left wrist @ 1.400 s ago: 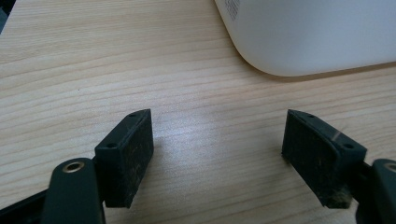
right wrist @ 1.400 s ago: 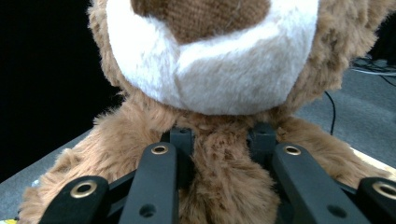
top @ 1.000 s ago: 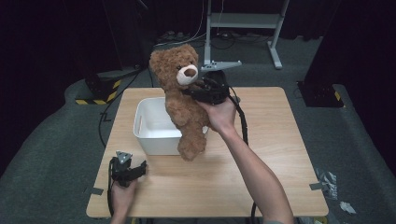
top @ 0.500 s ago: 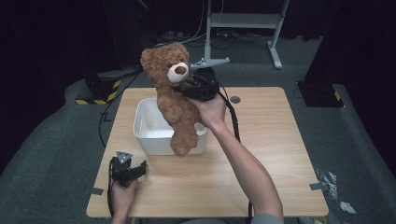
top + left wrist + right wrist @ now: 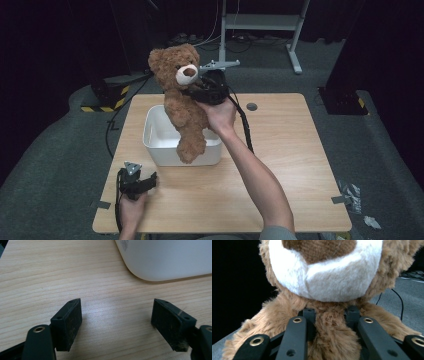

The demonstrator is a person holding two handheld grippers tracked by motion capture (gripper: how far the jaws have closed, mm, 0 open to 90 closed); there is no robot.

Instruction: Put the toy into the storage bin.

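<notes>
The right arm is reaching far across the table (image 5: 300, 165), its right gripper (image 5: 196, 92) clenching the teddy bear (image 5: 182, 107) by the neck above the white tub (image 5: 165, 145). At the near left edge, the left gripper (image 5: 145, 181) is resting low on the wood, jaws spread wide and grasping nothing.

Bright tabletop, dark bkgd, sharp pics

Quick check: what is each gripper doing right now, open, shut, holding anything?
Left gripper: open, nothing between its jaws, low over the table near the white bin.
Right gripper: shut on the teddy bear, clamped just below its chin.
</notes>
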